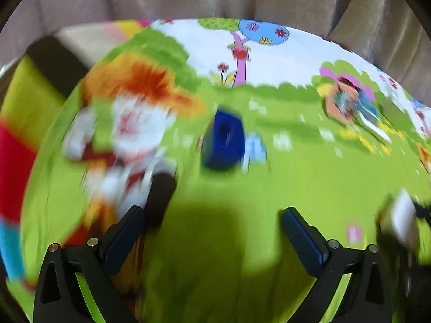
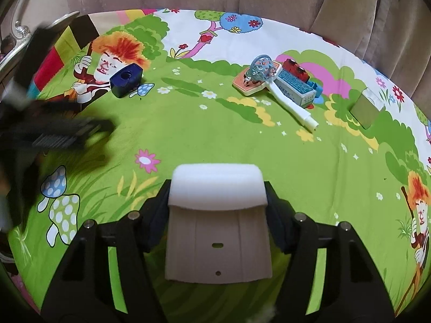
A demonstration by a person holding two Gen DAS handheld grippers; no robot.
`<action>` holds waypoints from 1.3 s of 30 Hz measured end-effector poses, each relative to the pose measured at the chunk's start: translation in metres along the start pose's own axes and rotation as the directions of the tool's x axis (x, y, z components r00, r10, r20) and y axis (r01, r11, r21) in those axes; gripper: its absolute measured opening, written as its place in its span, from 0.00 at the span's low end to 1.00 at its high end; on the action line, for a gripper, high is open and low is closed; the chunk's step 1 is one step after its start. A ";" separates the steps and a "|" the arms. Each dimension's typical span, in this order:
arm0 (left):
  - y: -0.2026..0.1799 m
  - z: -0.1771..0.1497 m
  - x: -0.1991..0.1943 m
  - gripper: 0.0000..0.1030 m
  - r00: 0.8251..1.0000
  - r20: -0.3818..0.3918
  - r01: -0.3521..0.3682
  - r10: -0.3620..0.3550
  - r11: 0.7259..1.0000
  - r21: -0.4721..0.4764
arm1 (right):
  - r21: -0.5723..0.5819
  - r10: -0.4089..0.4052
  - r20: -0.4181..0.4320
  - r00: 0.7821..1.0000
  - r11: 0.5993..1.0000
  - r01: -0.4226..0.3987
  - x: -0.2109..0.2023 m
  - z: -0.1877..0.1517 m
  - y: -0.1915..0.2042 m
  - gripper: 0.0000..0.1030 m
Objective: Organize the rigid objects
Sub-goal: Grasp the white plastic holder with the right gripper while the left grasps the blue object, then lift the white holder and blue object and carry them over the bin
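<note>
The left gripper (image 1: 212,231) has its jaws wide apart with nothing between them, only bare green cloth. Straight ahead of it, toward the far edge of the cartoon-printed green tablecloth (image 1: 269,188), stands the dark blue plastic block with a round hole in its top (image 1: 223,140). The block lies on the line the jaws point along, clear of the fingertips and not yet between them. The left view is smeared, so its exact tilt cannot be read there. In the right view the same block (image 2: 126,80) sits near the far left part of the cloth, its longer side running slantwise from near left to far right. The left gripper (image 2: 89,129), a dark blur at the left edge of the cloth, is plainly the nearer to it.

The right gripper (image 2: 218,204) is clamped on a white plastic piece with a rounded top and small slots (image 2: 218,210), which it holds upright between its pads near the front edge.

The grouped toys, a white-handled blue lattice rattle (image 2: 269,80) and small boxes, lie toward the far right, well apart from the block.

The coming reach seems to be the left hand's: forward, with the jaws straddling the block's shorter width.
</note>
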State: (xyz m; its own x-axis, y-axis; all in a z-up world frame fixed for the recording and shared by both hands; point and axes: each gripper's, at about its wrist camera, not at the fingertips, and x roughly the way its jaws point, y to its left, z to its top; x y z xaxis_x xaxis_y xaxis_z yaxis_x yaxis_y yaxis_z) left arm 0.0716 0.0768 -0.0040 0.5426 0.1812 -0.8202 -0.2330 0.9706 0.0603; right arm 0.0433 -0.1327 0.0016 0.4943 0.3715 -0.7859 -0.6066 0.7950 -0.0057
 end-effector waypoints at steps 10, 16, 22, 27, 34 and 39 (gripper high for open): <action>0.004 0.005 -0.005 0.32 0.992 0.066 0.106 -0.105 0.994 -0.018 | 0.006 0.007 0.000 1.000 1.000 -0.007 0.000 0.000 -0.001 0.65; 0.031 -0.067 -0.061 0.32 0.972 0.103 0.222 -0.214 0.972 -0.082 | 0.009 0.009 -0.001 1.000 1.000 -0.009 0.001 0.000 -0.001 0.66; 0.041 -0.100 -0.076 0.33 0.967 0.120 0.239 -0.226 0.965 -0.106 | 0.006 0.003 0.002 1.000 1.000 -0.003 0.001 -0.001 0.000 0.66; 0.031 -0.095 -0.072 0.33 0.978 0.109 0.189 -0.180 0.979 -0.074 | 0.003 -0.013 0.004 1.000 1.000 0.013 0.001 -0.001 0.002 0.65; 0.032 -0.094 -0.071 0.33 0.977 0.108 0.191 -0.182 0.979 -0.073 | 0.093 -0.069 -0.003 0.998 0.993 0.069 -0.010 -0.013 0.009 0.65; 0.033 -0.095 -0.071 0.33 0.975 0.110 0.203 -0.194 0.976 -0.080 | 0.140 -0.088 0.011 0.996 0.986 0.086 -0.042 -0.048 0.032 0.65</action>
State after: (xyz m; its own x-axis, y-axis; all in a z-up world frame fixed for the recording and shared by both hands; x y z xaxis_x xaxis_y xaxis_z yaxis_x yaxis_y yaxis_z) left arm -0.0513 0.0807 0.0027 0.6627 0.0055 -0.7489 -0.1814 0.9714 -0.1535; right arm -0.0270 -0.1457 0.0042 0.5524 0.3053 -0.7756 -0.4689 0.8831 0.0137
